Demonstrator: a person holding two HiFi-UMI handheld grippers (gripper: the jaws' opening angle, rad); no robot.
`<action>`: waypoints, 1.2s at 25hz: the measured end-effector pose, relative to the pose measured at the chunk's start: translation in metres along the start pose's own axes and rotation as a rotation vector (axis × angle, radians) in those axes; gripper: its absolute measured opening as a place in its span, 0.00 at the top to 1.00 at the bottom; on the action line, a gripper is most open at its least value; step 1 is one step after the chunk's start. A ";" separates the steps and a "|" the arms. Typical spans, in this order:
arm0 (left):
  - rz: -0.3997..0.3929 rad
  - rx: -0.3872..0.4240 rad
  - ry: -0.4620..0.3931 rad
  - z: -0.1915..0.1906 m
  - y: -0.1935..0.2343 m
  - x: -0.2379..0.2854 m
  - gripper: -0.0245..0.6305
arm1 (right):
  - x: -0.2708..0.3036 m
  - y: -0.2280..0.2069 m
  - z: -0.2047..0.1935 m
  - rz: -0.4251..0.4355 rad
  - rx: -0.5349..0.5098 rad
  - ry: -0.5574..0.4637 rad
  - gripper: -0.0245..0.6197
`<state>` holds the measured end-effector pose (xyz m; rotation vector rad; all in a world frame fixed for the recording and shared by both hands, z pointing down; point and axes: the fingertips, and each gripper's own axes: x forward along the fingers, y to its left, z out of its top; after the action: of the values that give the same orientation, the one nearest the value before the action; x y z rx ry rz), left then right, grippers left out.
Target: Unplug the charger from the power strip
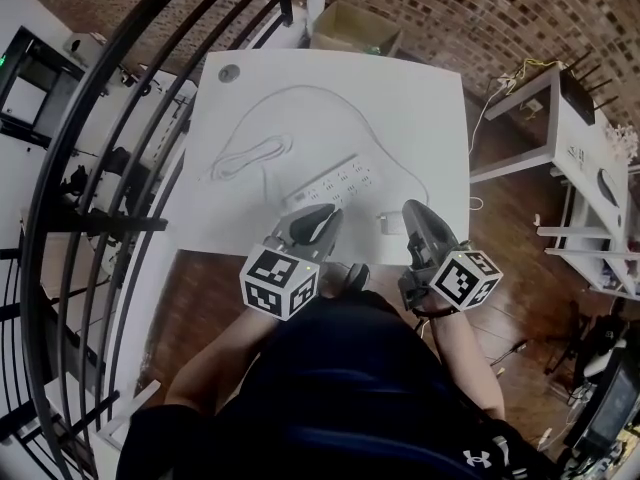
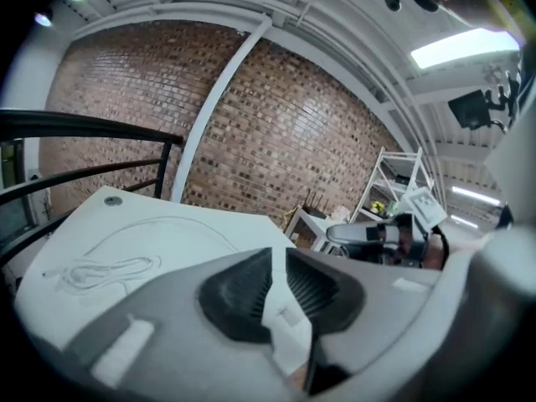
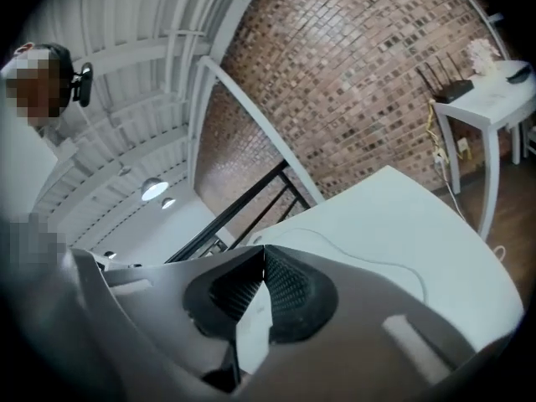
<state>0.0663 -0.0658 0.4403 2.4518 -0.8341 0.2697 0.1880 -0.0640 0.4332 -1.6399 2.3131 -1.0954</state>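
In the head view a white power strip (image 1: 335, 181) lies slanted on the white table (image 1: 420, 118). A small white charger (image 1: 388, 224) lies near the table's front edge, apart from the strip. Its thin cable (image 1: 300, 90) arcs over the table to a loose coil (image 1: 250, 156), which also shows as the coil (image 2: 100, 270). My left gripper (image 1: 330, 216) hovers over the strip's near end, its jaws (image 2: 276, 254) a narrow gap apart with nothing between them. My right gripper (image 1: 412, 208) is just right of the charger, shut and empty (image 3: 263, 254).
A black curved railing (image 1: 100, 168) runs along the table's left side. A cardboard box (image 1: 355, 28) sits beyond the far edge by the brick wall. A white side table (image 1: 560, 118) stands at the right. The person's lap fills the bottom of the head view.
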 end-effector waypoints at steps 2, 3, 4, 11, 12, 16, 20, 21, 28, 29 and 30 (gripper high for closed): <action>-0.011 -0.002 -0.017 0.005 -0.007 -0.003 0.88 | 0.002 0.021 -0.003 0.041 -0.065 0.019 0.94; -0.015 -0.003 -0.021 0.005 -0.010 -0.003 0.89 | 0.003 0.027 -0.006 0.054 -0.090 0.026 0.94; -0.017 -0.005 -0.021 0.004 -0.012 -0.003 0.89 | 0.004 0.032 -0.008 0.063 -0.103 0.032 0.95; -0.032 -0.017 0.016 -0.013 -0.022 0.003 0.89 | 0.001 0.038 -0.006 0.087 -0.135 0.026 0.95; -0.031 -0.017 0.018 -0.014 -0.021 0.000 0.89 | 0.001 0.042 -0.008 0.091 -0.145 0.028 0.95; -0.015 -0.006 0.011 -0.014 -0.012 -0.011 0.89 | 0.008 0.052 -0.019 0.109 -0.166 0.049 0.95; -0.008 0.000 0.007 -0.013 -0.008 -0.014 0.89 | 0.011 0.056 -0.021 0.120 -0.178 0.054 0.95; -0.009 0.001 0.007 -0.013 -0.007 -0.015 0.89 | 0.012 0.057 -0.021 0.119 -0.181 0.054 0.95; -0.018 0.011 0.009 -0.010 -0.002 -0.016 0.89 | 0.014 0.060 -0.022 0.109 -0.192 0.060 0.95; -0.023 0.011 0.014 -0.010 -0.003 -0.014 0.89 | 0.013 0.059 -0.021 0.104 -0.197 0.059 0.95; -0.030 0.011 0.019 -0.010 -0.004 -0.011 0.89 | 0.011 0.058 -0.020 0.098 -0.204 0.058 0.95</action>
<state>0.0601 -0.0516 0.4433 2.4663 -0.7896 0.2865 0.1284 -0.0542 0.4166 -1.5559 2.5877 -0.9268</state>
